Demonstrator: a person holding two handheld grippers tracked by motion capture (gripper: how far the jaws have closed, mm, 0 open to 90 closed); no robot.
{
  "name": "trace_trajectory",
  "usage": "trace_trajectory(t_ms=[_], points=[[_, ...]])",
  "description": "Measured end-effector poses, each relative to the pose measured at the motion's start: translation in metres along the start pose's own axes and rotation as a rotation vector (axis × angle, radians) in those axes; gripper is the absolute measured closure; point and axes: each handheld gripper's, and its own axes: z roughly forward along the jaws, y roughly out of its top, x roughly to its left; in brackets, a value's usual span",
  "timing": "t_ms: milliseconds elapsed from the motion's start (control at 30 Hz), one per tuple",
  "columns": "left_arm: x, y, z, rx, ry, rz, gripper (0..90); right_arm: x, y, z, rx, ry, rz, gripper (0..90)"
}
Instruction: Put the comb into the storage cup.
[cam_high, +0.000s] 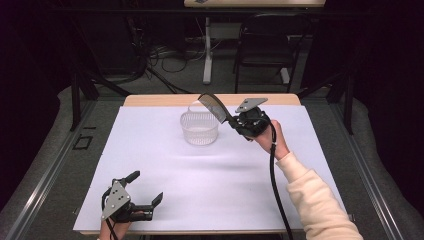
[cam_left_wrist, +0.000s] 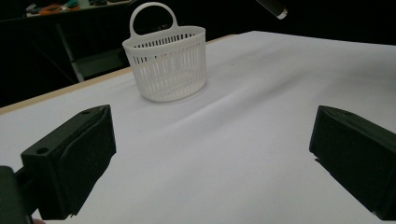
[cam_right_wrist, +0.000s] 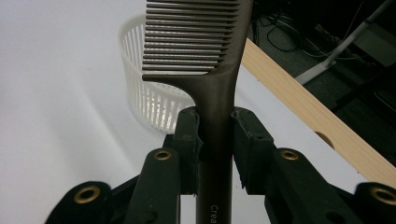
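On the handle of the dark plastic comb (cam_right_wrist: 219, 93) we read only the letters "Crea"; the rest is cut off. Our right tongs (cam_right_wrist: 215, 135) clamp that handle, holding the comb up over the rim of the white slotted plastic basket (cam_high: 200, 127) on the white-covered bench (cam_high: 165, 170). Our left tongs (cam_high: 145, 190) stand wide apart, holding nothing, at the bench's near edge.

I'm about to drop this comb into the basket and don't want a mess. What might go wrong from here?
The comb is long and the white basket is small and light: entering at a slant, it may catch the rim and tip the basket. The right tool grips only the narrow handle, so the comb may pivot on release. The left tool rests open, far off, not steadying the basket.
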Motion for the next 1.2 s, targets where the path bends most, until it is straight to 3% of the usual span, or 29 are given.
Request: trace_trajectory(t_ms=[300, 1200], points=[[0.0, 0.0, 0.0, -0.006, -0.006, -0.003, 0.5, -0.001, 0.007, -0.003, -0.009, -0.011, -0.013, 72.8], [0.0, 0.0, 0.0, -0.01, -0.009, -0.004, 0.4, -0.002, 0.019, 0.014, -0.027, -0.02, -0.016, 72.8]])
